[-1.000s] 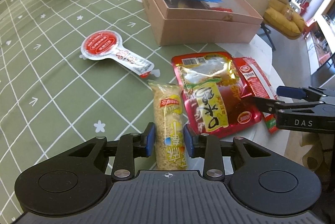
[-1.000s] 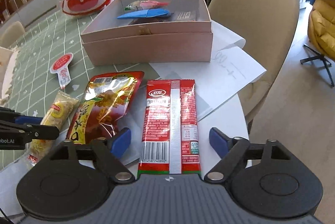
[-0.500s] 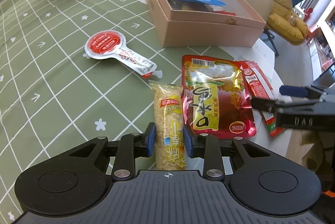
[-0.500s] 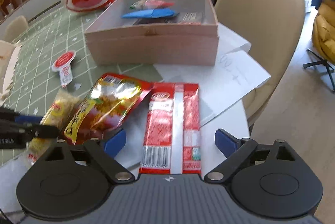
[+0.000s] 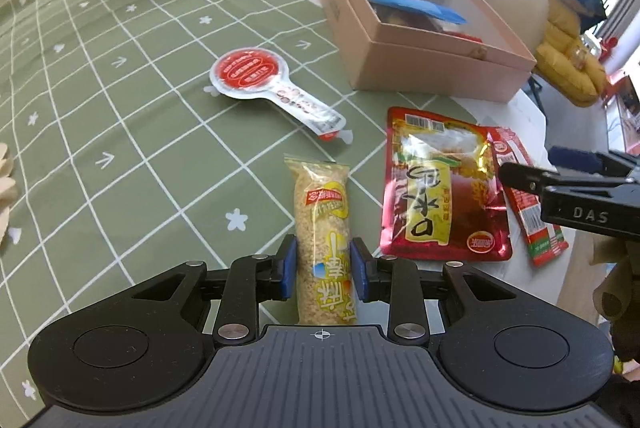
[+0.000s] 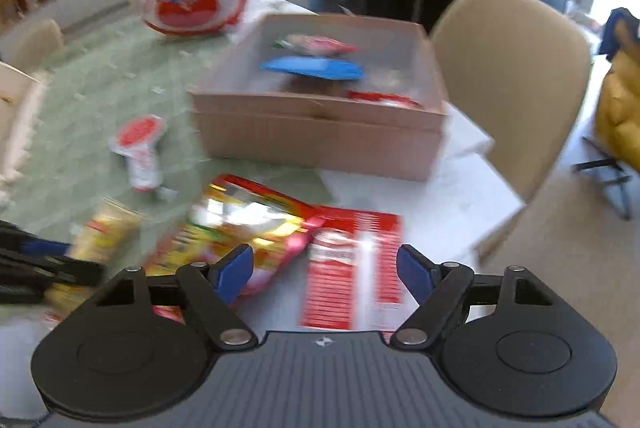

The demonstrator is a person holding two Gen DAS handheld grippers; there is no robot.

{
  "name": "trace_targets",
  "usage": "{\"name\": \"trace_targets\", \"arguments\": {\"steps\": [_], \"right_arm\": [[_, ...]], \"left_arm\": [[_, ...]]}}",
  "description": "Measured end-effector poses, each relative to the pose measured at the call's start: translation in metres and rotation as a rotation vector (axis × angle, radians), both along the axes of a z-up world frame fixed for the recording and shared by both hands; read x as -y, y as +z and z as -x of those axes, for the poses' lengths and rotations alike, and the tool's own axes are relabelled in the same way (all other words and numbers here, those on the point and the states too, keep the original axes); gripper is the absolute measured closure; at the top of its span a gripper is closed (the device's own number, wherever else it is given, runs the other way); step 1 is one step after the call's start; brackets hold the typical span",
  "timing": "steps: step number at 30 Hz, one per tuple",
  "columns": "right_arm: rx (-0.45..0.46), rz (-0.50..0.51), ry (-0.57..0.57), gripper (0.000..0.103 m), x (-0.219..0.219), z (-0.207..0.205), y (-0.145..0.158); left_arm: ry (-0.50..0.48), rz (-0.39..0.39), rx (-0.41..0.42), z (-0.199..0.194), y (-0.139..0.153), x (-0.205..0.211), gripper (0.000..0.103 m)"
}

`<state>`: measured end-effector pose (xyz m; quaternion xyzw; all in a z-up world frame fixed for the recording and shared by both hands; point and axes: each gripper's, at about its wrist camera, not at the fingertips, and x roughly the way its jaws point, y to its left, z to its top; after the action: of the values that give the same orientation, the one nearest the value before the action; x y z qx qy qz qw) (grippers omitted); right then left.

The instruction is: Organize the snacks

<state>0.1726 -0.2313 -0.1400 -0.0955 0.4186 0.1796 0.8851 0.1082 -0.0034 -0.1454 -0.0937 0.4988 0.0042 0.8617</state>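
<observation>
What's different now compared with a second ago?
The right gripper has tilted over the red packet, its jaws are closing around it without touching, and its view is now blurred. The left gripper is still clamped on the rice bar. The box, the spoon-shaped packet and the foil pouch lie where they were.
</observation>
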Motion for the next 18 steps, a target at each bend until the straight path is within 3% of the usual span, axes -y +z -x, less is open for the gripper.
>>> {"name": "trace_targets", "arguments": {"steps": [3,5,11,15,18], "right_arm": [[-0.059,-0.025,-0.024,0.027,0.013,-0.004,-0.009],[-0.084,-0.028,-0.019,0.037,0.015,-0.004,-0.014],[-0.064,0.008,0.026,0.057,0.011,0.006,-0.013],[-0.062,-0.038,0.038,0.058,0.027,0.011,0.006],[-0.003,-0.094,0.015,0.058,0.045,0.014,0.033]], "left_arm": [[-0.007,-0.002,0.006,-0.001,-0.001,0.003,0.07],[-0.013,-0.002,0.007,-0.001,-0.001,0.005,0.07],[-0.02,-0.009,0.003,0.0,-0.001,0.007,0.07],[-0.035,0.02,-0.041,0.005,0.008,0.014,0.07],[-0.093,0.092,0.023,0.009,0.037,0.024,0.07]]}}
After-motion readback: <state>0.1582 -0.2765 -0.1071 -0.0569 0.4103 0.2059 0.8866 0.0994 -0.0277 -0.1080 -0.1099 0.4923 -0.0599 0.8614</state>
